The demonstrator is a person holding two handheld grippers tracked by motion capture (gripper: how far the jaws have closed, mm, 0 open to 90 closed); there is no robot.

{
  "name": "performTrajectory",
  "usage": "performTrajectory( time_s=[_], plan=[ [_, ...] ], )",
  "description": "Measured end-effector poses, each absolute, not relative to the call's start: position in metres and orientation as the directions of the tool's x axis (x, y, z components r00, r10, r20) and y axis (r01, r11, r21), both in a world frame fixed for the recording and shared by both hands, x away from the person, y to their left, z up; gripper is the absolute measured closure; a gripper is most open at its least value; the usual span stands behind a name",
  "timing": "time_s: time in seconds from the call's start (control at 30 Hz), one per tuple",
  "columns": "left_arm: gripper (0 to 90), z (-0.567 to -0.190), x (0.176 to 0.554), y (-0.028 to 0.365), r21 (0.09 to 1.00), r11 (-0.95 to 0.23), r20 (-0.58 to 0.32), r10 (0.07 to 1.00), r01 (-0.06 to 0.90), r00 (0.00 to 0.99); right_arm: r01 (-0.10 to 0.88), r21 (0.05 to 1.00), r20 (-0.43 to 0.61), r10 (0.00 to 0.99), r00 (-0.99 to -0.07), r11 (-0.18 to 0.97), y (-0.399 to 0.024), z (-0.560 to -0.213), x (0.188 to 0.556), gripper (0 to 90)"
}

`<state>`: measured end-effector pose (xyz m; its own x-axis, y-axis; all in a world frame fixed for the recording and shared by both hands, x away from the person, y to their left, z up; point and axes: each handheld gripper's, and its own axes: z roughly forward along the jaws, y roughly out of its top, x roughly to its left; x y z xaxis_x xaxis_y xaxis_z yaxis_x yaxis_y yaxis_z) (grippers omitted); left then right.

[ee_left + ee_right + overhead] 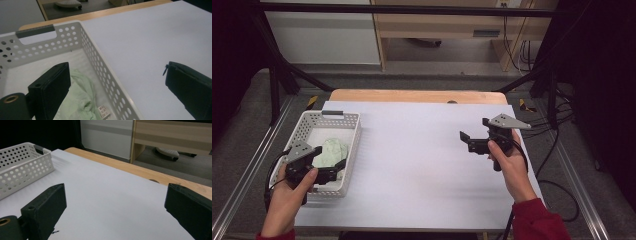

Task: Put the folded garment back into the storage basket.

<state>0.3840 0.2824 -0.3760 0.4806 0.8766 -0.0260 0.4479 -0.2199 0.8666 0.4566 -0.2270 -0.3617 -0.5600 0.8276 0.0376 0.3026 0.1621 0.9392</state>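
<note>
At the bench's (422, 165) near left corner, the left tool (334, 170) hangs spread wide over the right wall of the white perforated basket (354, 131), gripping nothing. A pale green cloth (332, 150) lies inside the basket. Farther, near the right edge, the right tool (468, 140) hovers spread and empty.

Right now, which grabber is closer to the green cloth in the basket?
Left. The left gripper is over the white basket, open, right beside the green cloth. The right gripper is far across the white table, open above its bare top.
</note>
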Motion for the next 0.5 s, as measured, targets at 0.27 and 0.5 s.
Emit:
performTrajectory(
  time_s=[0.27, 0.5],
  plan=[
    [6.4, -0.377, 0.385, 0.284, 0.862, -0.223, -0.018, 0.884, 0.454, 0.467, 0.305, 0.941, 0.044, 0.836, -0.547, 0.150, -0.244, -0.370, 0.444, 4.5],
    [6.4, -0.379, 0.385, 0.284, 0.858, -0.226, -0.017, 0.885, 0.461, 0.466, 0.323, 0.936, 0.062, 0.836, -0.545, 0.141, -0.263, -0.384, 0.428, 3.9]
  ],
)
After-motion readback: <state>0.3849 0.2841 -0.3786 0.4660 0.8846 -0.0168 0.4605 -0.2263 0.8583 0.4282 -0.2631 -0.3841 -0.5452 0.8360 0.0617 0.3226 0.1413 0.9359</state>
